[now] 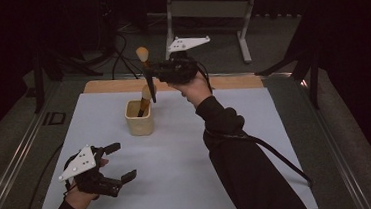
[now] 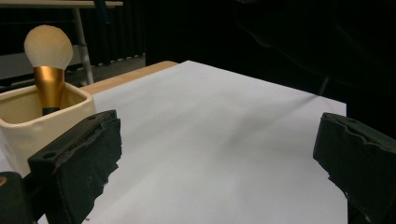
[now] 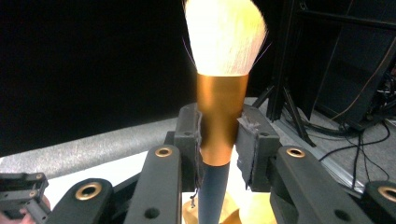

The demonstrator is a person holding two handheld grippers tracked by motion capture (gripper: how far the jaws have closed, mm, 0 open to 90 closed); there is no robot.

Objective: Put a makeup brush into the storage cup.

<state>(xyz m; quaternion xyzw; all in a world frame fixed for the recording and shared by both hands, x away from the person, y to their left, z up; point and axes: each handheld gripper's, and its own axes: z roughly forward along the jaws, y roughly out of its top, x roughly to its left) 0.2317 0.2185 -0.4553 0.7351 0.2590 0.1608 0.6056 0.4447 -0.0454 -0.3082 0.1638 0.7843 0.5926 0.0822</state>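
Brush (image 3: 222, 116) clamped at ferrule; second brush (image 2: 48, 70) in cup (image 2: 28, 121).

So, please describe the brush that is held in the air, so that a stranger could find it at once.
Start at the white mat on the table and find the cream cup near its far edge. Just above the cup, the right gripper holds a brush upright, bristles up, clamped at its gold collar. The other brush stands inside the cup, while this one is lifted clear.

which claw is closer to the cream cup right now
Right. The right claw hangs just above the cream cup, clamped on a brush held upright over it. The left claw sits open, low on the table's near left, well apart from the cup.
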